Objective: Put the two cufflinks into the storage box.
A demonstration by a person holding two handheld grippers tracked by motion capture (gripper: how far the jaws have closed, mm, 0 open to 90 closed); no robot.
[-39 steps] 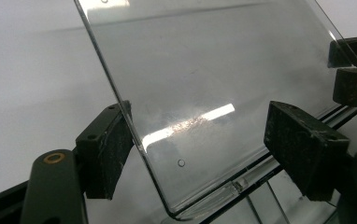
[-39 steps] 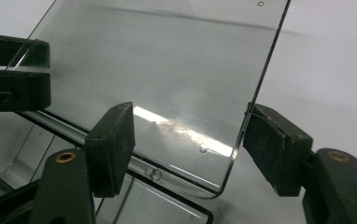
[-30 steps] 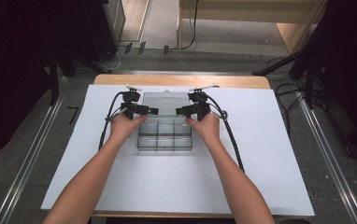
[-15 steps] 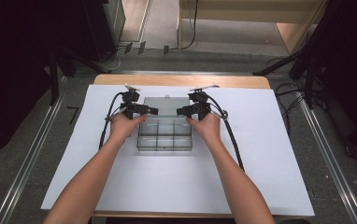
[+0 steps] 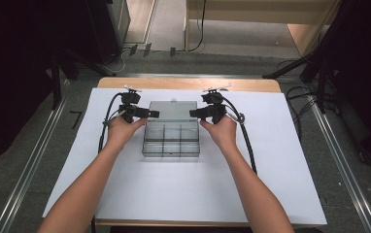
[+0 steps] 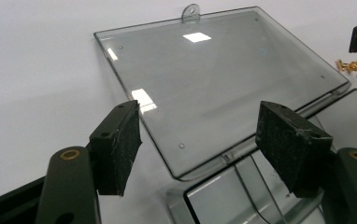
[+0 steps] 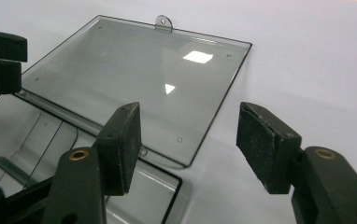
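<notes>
Left gripper (image 5: pixel 149 113) sits at the far left corner of the clear plastic box (image 5: pixel 171 141), jaws parted with nothing pressed between them. In the left gripper view the pads (image 6: pixel 120 144) stand apart above the lid (image 6: pixel 223 88), one over the white sheet beside the lid's edge, the other over the hinge line, and neither touches the plastic. Those jaws have just been narrowing, with only air and the lid's near corner beneath them.

Over to the right gripper (image 5: pixel 195 113), mirrored at the far right corner of the box. Same story: jaws apart, gripping nothing. The right gripper view has its pads (image 7: pixel 120 144) hovering above the lid's corner (image 7: pixel 134 79), one over the plastic, the other over bare sheet. These jaws have just been drawing in too, with no thing caught between them.

The lid lies flung flat open on the far side of the box, small hanging tab (image 6: pixel 191 11) pointing away, ceiling lights glinting off it. The box itself sits centre table, its dividers marking a grid of compartments, near side toward the person.

Both hands come in from the near edge, left hand (image 5: pixel 120 132) and right hand (image 5: pixel 221 132) flanking the box. Cables (image 5: pixel 244 141) trail back along the white sheet (image 5: pixel 183 194), which covers the wooden table (image 5: pixel 188 83).
</notes>
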